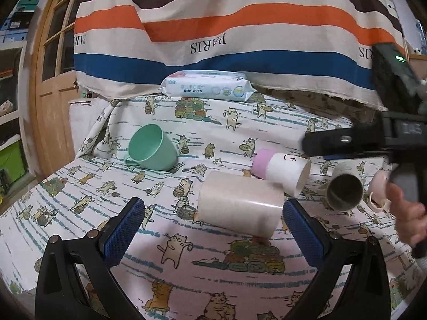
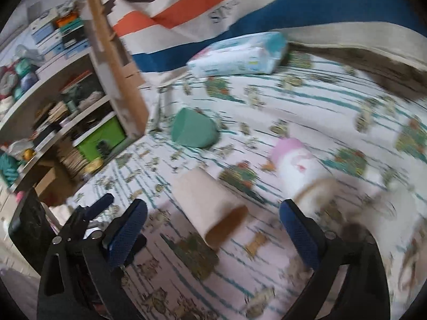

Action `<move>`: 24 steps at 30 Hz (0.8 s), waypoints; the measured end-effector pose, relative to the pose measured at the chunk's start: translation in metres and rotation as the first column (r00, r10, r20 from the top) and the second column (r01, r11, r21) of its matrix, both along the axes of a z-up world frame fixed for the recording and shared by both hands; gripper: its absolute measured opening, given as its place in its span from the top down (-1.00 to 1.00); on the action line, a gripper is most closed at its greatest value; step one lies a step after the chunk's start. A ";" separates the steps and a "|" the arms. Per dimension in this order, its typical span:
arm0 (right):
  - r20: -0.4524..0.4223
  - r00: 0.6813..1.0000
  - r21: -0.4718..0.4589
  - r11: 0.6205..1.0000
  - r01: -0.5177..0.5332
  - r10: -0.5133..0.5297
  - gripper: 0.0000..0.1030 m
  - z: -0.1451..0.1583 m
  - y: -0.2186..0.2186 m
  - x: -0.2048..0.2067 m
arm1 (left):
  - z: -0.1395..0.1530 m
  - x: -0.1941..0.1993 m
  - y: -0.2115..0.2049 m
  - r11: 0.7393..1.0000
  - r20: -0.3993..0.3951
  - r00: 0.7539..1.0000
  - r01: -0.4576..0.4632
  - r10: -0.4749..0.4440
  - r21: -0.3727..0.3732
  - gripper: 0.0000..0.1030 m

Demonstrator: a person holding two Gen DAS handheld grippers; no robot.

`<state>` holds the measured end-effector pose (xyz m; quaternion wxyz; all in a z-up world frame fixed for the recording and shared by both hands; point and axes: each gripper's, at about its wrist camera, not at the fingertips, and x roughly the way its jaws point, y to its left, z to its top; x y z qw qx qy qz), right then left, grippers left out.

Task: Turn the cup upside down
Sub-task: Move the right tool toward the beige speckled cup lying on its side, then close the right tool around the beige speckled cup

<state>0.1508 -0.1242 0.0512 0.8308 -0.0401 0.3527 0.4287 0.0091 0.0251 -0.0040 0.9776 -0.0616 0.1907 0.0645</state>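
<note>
A beige cup [image 1: 240, 206] lies on its side on the cat-print cloth, between and just ahead of the open fingers of my left gripper [image 1: 213, 229]; it also shows in the right wrist view [image 2: 210, 209]. A pink-and-white cup [image 1: 281, 169] lies on its side behind it, blurred in the right wrist view [image 2: 299, 165]. A green mug [image 1: 152, 150] lies on its side at the left, also in the right wrist view [image 2: 193, 132]. A grey mug [image 1: 345, 189] and a pale pink cup [image 1: 379, 186] lie at the right. My right gripper [image 2: 213, 237] is open and empty; its body [image 1: 373, 138] shows at the right of the left wrist view.
A baby wipes pack [image 1: 206, 85] lies at the back under a striped hanging cloth [image 1: 240, 26]. A wooden door [image 1: 50, 80] and cluttered shelves [image 2: 53, 106] stand at the left. My left gripper's tool [image 2: 80, 221] sits at the lower left of the right wrist view.
</note>
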 end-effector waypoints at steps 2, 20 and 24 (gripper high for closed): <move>0.009 0.999 -0.025 0.999 -0.043 0.043 -0.86 -0.004 0.009 0.005 | 0.001 -0.002 -0.003 1.000 0.010 1.000 0.013 -0.013 0.011 -0.99; -0.067 0.978 -0.180 0.962 -0.207 0.198 -0.63 -0.062 0.046 0.029 | 0.002 -0.004 0.001 1.000 0.019 1.000 0.006 -0.006 -0.003 -0.99; -0.047 0.976 -0.227 0.949 -0.219 0.214 -0.57 -0.071 0.050 0.027 | 0.002 -0.006 0.001 1.000 0.026 1.000 0.009 -0.009 -0.002 -0.99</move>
